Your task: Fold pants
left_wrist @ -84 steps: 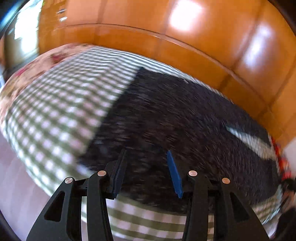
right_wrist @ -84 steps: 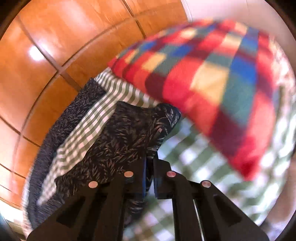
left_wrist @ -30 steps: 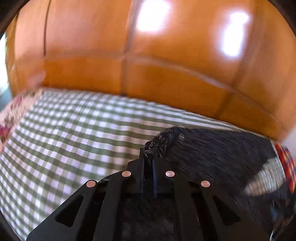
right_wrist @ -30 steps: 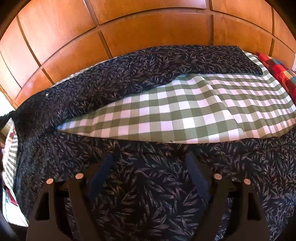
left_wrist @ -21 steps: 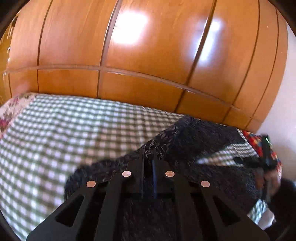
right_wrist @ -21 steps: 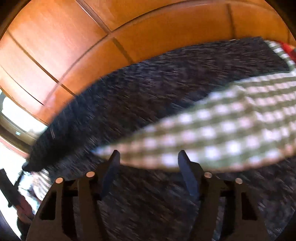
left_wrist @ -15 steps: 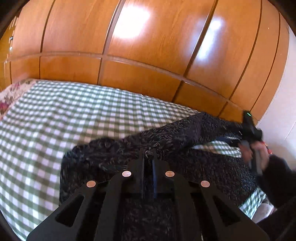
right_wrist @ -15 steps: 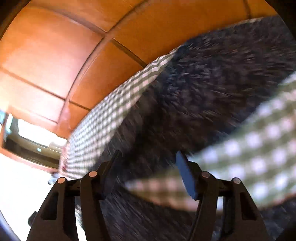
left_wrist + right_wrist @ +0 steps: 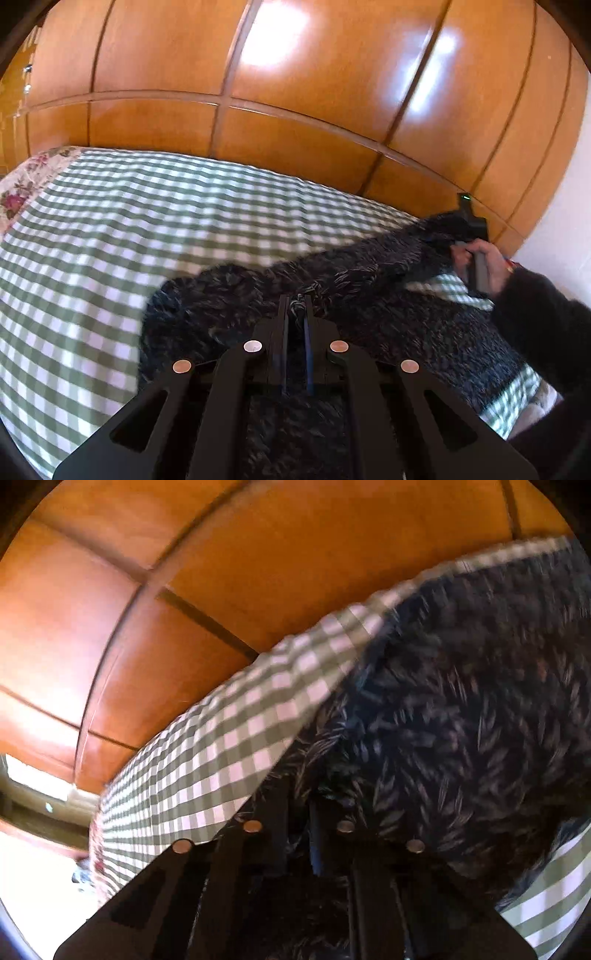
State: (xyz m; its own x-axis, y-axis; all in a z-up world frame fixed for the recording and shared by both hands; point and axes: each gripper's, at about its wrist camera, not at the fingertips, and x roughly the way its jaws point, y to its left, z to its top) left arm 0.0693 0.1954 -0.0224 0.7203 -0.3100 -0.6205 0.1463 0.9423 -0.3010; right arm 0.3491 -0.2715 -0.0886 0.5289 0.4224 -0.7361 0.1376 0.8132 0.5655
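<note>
The left gripper (image 9: 296, 310) is clamped on a bunched edge of the pants (image 9: 369, 325), a dark garment printed with small pale leaves, and a tuft of the cloth pokes up between its closed black fingers (image 9: 283, 314). From that pinch the fabric runs in a raised ridge toward the far right, where the right gripper (image 9: 469, 221) shows in the left wrist view – a dark tool with a small green light, held by a hand (image 9: 480, 262) coming out of a dark fuzzy sleeve (image 9: 543, 325). The rest of the garment lies in loose folds on the bedspread (image 9: 129, 229), a green-and-white check that covers the bed and is bare on the left half. A floral cloth (image 9: 22, 184) lies at the far left corner of the bed, and glossy orange wooden panels (image 9: 295, 92) rise just behind it. In the right wrist view the picture is blurred and tilted: the right gripper (image 9: 298, 801) has its fingers drawn close together with leaf-print fabric (image 9: 461, 720) gathered between them and spilling over the tool – it is grasping the pants as well, with checked cover (image 9: 221, 746) showing beside and below the cloth
</note>
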